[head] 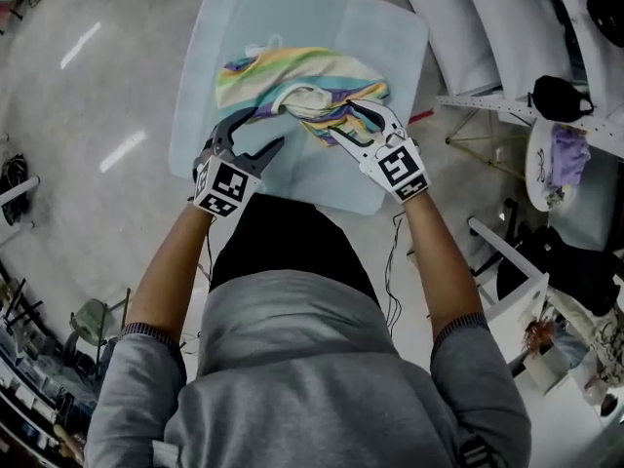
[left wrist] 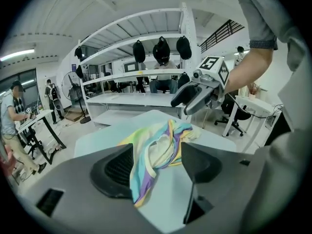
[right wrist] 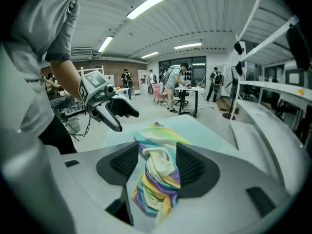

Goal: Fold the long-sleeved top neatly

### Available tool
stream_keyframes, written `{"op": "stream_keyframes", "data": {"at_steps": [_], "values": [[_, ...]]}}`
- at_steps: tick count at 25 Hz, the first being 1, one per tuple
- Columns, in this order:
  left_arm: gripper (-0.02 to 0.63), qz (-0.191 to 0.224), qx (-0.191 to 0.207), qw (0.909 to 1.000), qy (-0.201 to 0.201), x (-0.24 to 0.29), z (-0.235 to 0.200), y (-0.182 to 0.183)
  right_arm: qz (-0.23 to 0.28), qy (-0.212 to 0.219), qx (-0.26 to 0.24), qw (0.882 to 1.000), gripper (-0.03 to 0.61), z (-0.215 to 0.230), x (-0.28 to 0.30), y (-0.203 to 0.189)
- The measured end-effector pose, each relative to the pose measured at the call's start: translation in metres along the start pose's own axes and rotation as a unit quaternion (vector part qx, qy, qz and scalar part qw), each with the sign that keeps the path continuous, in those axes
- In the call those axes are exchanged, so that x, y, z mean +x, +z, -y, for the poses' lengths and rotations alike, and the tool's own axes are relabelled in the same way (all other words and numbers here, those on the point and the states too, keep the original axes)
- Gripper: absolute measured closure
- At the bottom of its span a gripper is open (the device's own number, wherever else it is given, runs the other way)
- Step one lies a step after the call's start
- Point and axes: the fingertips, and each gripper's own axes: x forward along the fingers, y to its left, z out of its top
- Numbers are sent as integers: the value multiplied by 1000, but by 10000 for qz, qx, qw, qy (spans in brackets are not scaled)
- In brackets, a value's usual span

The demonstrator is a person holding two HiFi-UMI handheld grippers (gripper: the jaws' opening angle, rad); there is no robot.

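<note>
Long-sleeved top [head: 302, 81], striped in pastel colours, lies crumpled in a heap near the middle of the pale counter [head: 390, 37] in front of us. We hold the left gripper [head: 261, 130] at its near left edge with the jaws wide apart; a trailing fold runs beside one jaw, and bare counter shows before the other. Our right gripper [head: 353, 117] is at the heap's near right side, its jaws partly apart with a bunched fold standing between them, close to both pads.
</note>
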Motion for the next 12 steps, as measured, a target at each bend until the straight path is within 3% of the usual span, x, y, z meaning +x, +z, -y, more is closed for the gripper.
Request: {"op": "stream_keyframes", "data": {"at_steps": [6, 12], "values": [[293, -110, -48, 9999, -30, 33, -11, -43, -388, -35, -375, 9985, 328, 13, 32, -38], [323, -380, 358, 9985, -189, 54, -10, -81, -866, 98, -939, 9918, 328, 11, 58, -72]]}}
